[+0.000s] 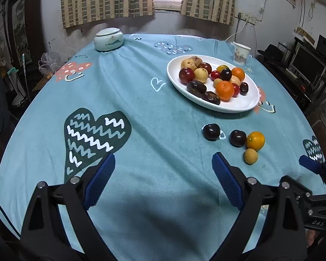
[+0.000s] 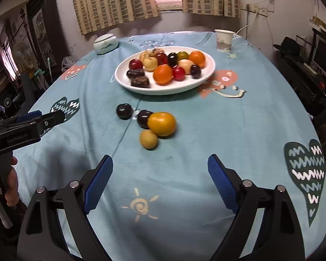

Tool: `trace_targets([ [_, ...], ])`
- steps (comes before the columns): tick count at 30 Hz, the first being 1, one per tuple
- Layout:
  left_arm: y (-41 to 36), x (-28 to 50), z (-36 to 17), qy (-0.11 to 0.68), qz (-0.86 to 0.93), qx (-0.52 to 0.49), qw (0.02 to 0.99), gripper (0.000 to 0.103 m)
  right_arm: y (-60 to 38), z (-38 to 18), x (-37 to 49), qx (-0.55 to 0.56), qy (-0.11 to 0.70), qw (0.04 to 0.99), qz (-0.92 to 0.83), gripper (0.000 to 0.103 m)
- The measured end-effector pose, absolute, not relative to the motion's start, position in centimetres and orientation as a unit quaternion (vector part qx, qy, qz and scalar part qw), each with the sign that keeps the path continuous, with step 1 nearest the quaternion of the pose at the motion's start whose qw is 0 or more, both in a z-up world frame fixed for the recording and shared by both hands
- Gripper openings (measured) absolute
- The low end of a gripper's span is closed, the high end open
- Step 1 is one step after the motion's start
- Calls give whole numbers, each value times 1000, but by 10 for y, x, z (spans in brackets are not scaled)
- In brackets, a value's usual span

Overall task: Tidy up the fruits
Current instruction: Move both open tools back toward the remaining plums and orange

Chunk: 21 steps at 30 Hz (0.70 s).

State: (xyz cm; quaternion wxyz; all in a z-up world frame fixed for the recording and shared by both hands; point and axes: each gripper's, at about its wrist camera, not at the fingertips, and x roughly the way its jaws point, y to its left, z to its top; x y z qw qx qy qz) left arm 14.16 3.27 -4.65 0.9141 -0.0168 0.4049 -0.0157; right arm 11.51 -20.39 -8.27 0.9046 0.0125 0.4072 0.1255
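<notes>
A white oval plate [image 1: 239, 105] [image 2: 128, 82] holds several fruits: oranges, red and dark plums, yellow fruits and dates. On the cloth in front of it lie two dark plums [image 1: 211, 131] [image 2: 124, 111], [image 1: 237, 138] [image 2: 143, 118], an orange [image 1: 255, 140] [image 2: 162, 123] and a small yellow fruit [image 1: 250, 156] [image 2: 148, 139]. My left gripper [image 1: 164, 163] is open and empty, to the left of and nearer than the loose fruits. My right gripper [image 2: 160, 165] is open and empty, just short of the yellow fruit.
A round table with a teal patterned cloth [image 1: 141, 108] [image 2: 239, 130]. A lidded ceramic jar [image 1: 108, 39] [image 2: 105, 43] stands at the far left, a paper cup [image 1: 241, 53] [image 2: 223, 39] at the far right. The left gripper shows at the left edge of the right wrist view [image 2: 30, 121].
</notes>
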Motion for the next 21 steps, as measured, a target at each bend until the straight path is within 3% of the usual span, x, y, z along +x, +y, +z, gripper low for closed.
trace_targets([
  [5,42,144,-51,410,-16,-27,911,92,-185,-92,129,6,416,897,152,89],
  [8,46,144,-52,412,-15,-31,911,92,-177,-106,147,-2,439,885,155,58],
  [11,51,144,-52,409,-12,-30,912,92,-174,-118,163,5,456,878,148,55],
  [14,54,146,-52,409,-15,-35,912,92,-172,-126,173,12,465,873,146,45],
  [15,54,147,-53,410,-16,-35,911,92,-170,-126,176,7,460,876,143,33],
  [17,52,149,-54,414,-20,-33,910,92,-168,-126,179,-3,458,878,137,26],
  [21,38,157,-56,415,-23,-10,910,92,-171,-118,169,1,445,883,147,26],
])
